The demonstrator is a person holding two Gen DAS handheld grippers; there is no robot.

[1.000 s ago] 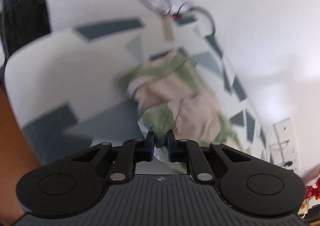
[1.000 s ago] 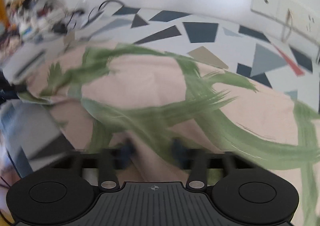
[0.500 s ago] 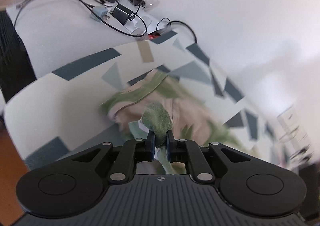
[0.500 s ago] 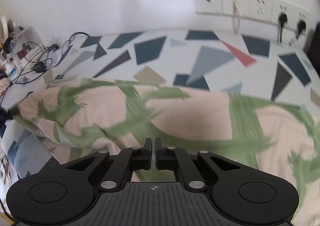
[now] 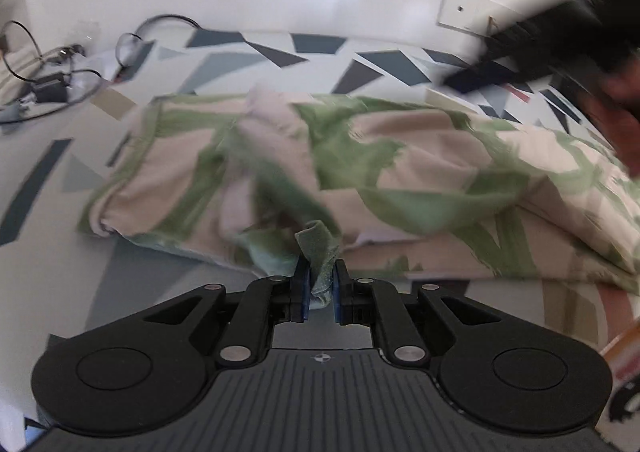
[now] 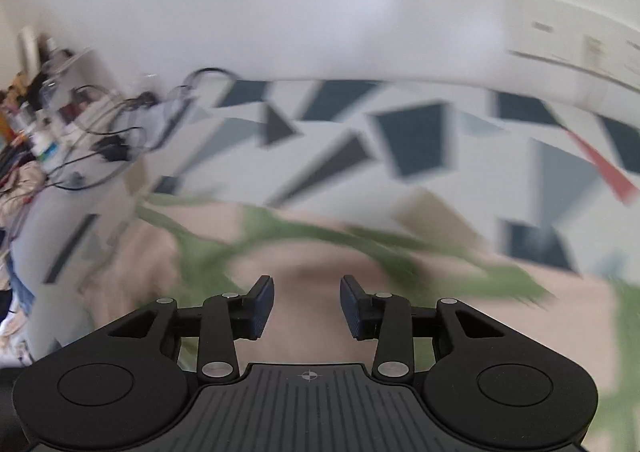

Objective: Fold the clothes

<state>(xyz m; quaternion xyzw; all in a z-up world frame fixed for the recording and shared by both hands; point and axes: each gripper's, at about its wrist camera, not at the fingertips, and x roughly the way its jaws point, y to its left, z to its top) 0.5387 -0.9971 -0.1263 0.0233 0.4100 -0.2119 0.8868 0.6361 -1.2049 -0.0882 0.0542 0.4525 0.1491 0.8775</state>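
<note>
White wall behind, socket plate on it, and a worktop under a cloth of grey, navy and tan shards. The garment lies spread across it, pink-beige w/ broad green brush strokes, soft knit, rumpled and part-doubled at its left end, so not a neat fold as it lies. Left hand-held gripper is pinched nearly shut on a green ribbed edge at the garment's near side, prob. a hem or cuff: a firm bit to lift by. Right hand-held gripper has jaws wide apart, nothing in them, over the garment's middle; view is blurred, so can't tell if it touches. Cables and a charger sit left of the garment, apart from it.
</note>
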